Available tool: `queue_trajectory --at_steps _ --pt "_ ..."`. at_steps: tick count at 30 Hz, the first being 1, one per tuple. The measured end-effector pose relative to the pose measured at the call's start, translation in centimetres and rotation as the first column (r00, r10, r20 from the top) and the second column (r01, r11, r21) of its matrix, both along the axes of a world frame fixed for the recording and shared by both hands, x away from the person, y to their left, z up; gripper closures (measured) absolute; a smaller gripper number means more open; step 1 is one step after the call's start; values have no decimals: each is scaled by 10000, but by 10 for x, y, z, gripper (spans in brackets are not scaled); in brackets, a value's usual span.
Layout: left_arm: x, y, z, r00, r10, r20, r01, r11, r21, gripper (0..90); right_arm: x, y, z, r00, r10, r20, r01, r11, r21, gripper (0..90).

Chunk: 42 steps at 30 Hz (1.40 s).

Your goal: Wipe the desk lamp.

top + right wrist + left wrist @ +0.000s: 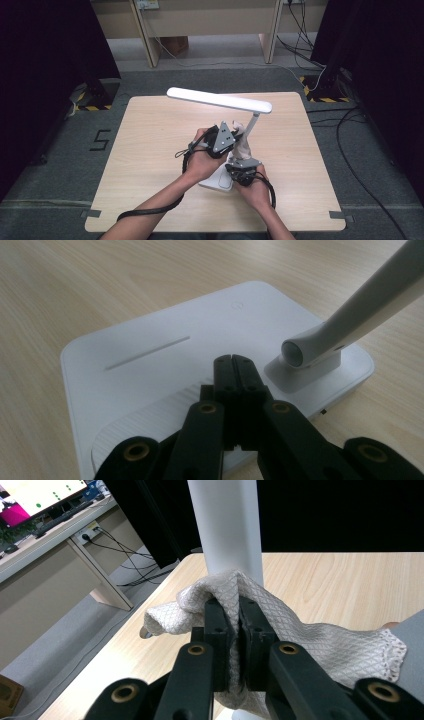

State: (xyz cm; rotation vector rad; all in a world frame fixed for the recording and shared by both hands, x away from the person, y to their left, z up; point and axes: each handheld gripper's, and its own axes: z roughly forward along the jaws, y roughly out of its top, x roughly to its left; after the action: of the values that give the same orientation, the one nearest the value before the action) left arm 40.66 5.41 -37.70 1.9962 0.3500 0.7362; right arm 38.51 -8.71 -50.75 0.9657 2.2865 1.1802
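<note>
The cloth [310, 640] is a pale woven fabric with a fine diamond pattern and a scalloped hem. The lamp [200, 345] looks like smooth white plastic with a matt sheen, ribbed on part of its base. The tabletop [150, 150] is light wood-grain laminate, and both tools have matt black plastic jaws
</note>
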Motion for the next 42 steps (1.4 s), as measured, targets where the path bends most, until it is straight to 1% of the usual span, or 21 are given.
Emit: queue_trajectory --at_steps 6,13,19,27,30,31,32,34,38,42 --pt "1 0 -2 10000 8 -5 -8 10000 26 841 0 0 0 10000 4 -38 -4 10000 -2 900" --pt "2 0 -6 10000 81 -10 -81 9999 89 842 1 0 0 10000 51 17 -51 10000 -14 900" --pt "2 1 -10 10000 94 -20 -93 9998 174 841 0 0 0 10000 22 -71 -22 10000 25 900" --pt "3 0 -14 9999 93 -40 -93 9999 131 841 0 0 0 10000 42 -30 -42 10000 2 900" --pt "3 1 -16 10000 94 12 -95 9996 248 842 0 0 0 9999 -18 -106 18 10000 0 900" --pt "4 1 -17 10000 92 -1 -92 9996 274 842 -1 0 0 9998 -70 -198 70 10000 -1 900" --pt "4 1 -18 10000 95 -20 -95 9996 279 842 1 0 0 10000 94 11 -94 10000 0 900" --pt "4 2 -19 9999 107 -44 -105 9993 351 842 1 0 0 10000 98 10 -98 10000 -10 900" --pt "6 1 -21 9999 135 -71 -132 9991 408 842 2 0 0 9997 186 157 -185 9998 -40 900" --pt "7 1 -24 9999 159 -49 -156 9988 468 842 1 0 0 9999 124 14 -124 9999 -22 900"
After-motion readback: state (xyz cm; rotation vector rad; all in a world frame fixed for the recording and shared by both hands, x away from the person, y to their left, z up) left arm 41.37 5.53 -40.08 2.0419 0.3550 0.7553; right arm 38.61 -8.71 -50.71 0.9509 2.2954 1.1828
